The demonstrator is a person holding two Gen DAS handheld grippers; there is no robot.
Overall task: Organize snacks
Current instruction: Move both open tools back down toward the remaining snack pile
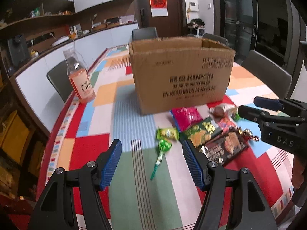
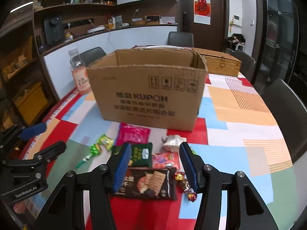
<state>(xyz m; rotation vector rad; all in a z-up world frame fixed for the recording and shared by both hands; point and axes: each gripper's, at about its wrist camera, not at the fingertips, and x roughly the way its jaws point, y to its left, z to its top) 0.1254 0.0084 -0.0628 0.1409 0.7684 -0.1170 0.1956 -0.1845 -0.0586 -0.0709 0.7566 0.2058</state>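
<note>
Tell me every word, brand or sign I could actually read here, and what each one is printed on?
"KUPOH": front of the cardboard box, beside Chinese characters too blurred to read.
Four handling pictograms: box front, upper right.
"GenRobot.AI": body of the left tongs.
"DAS": body of the right tongs.
Red character poster on the door: too blurred.
Bottle label: blurred.
Snack packets, such as the biscuit packet: unreadable.

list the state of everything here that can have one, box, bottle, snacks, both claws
cardboard box: upright, top open
bottle: upright, partly full of orange drink
dark biscuit packet: flat on the table, sealed
pink packet: flat on the table
green lollipop: lying on the table
left claw: open, empty
right claw: open, empty
</note>
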